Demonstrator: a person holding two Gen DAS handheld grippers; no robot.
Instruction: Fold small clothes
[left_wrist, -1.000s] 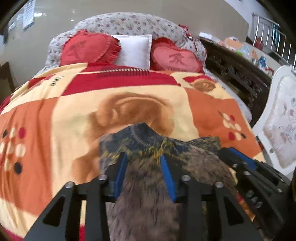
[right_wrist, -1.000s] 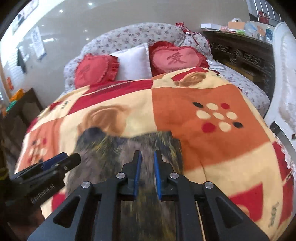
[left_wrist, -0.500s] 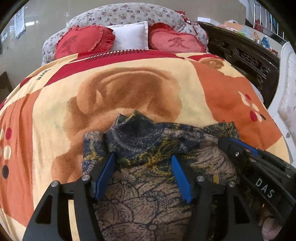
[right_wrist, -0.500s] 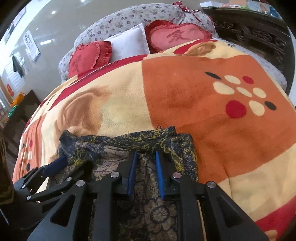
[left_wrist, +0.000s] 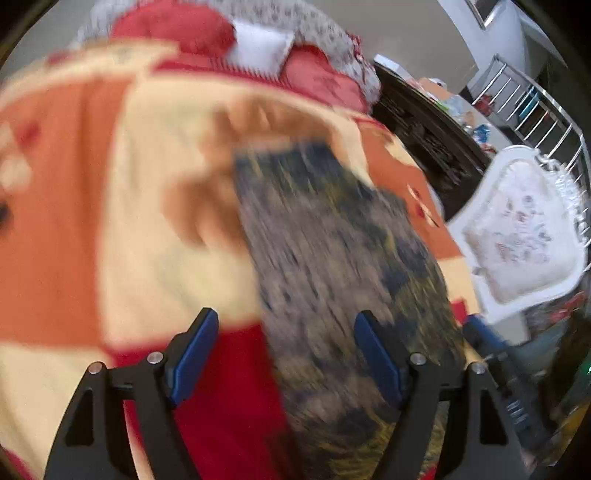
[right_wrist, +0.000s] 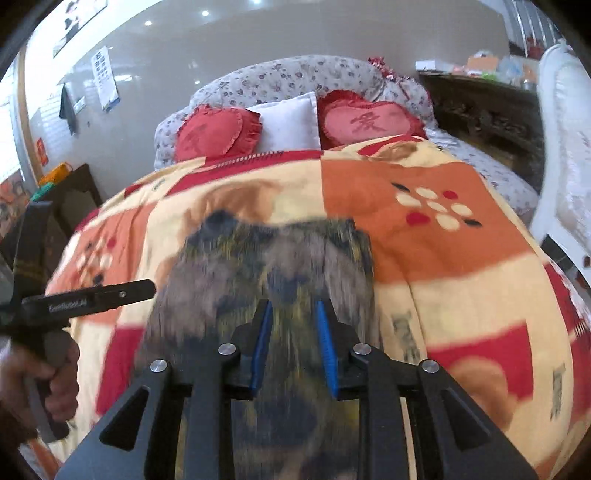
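Dark blue and mustard patterned cloth, the small garment (right_wrist: 273, 266), lies spread on the bed's blanket (right_wrist: 461, 266), over its cream and orange patches, with its far edge toward the pillows; motion blur hides its folds. The right tongs (right_wrist: 294, 345) hang above the near part of the garment, jaws a little apart and just been opening, the cloth seen between the blue pads but not pinched by them. The left tongs (left_wrist: 284, 360) have also just been opening and stand wide and released; one pad (left_wrist: 376, 354) is over the garment's near edge, the other over the red patch of blanket beside it. In the right wrist view a hand (right_wrist: 40, 384) grips the left tool's handle at the garment's left. Two red heart cushions (right_wrist: 218, 129) and a white pillow (right_wrist: 288, 122) rest against the flowered headboard (right_wrist: 295, 74). A white chair (left_wrist: 517, 229) stands beside the bed.
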